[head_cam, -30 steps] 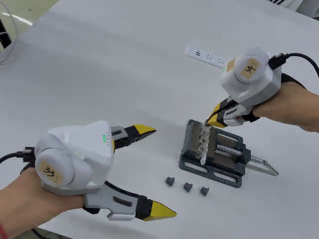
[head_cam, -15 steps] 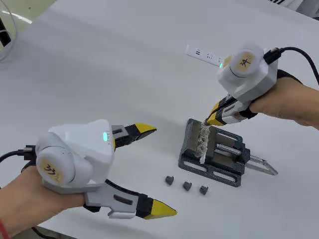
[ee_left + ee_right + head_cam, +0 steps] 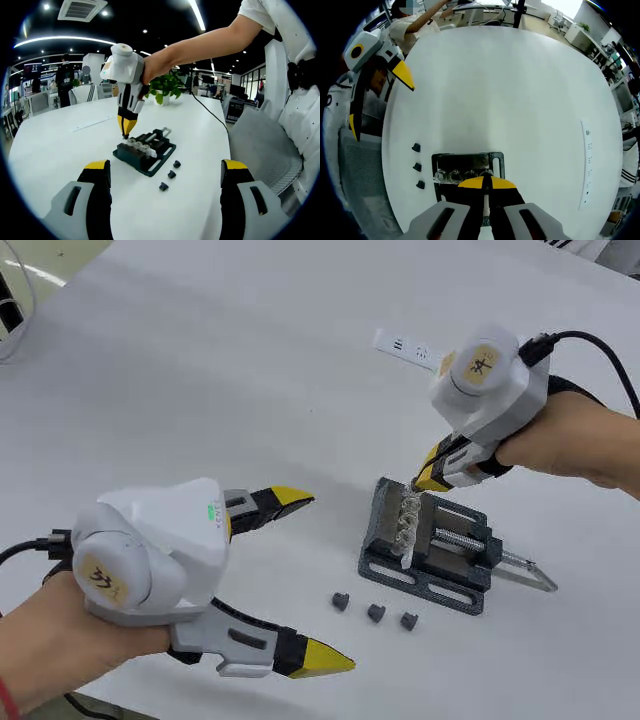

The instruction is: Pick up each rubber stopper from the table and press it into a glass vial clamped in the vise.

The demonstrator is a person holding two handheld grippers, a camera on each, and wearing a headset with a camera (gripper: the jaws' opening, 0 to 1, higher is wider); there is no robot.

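Hovering left tool [image 3: 318,580], jaws wide | stoppers [image 3: 376,614] row on counter [image 3: 200,390] nearest it | right tool [image 3: 425,483] closed at vials [image 3: 408,522]

White desk [image 3: 200,360], surface plain and matte. A dark grey vise [image 3: 440,585] sits flat on it at the right of the head view, its screw handle pointing right. Three dark rubber stoppers [image 3: 376,613] lie in a short row just beside the vise base, apart from one another. A white power strip [image 3: 405,348] lies farther back, well apart from the vise.
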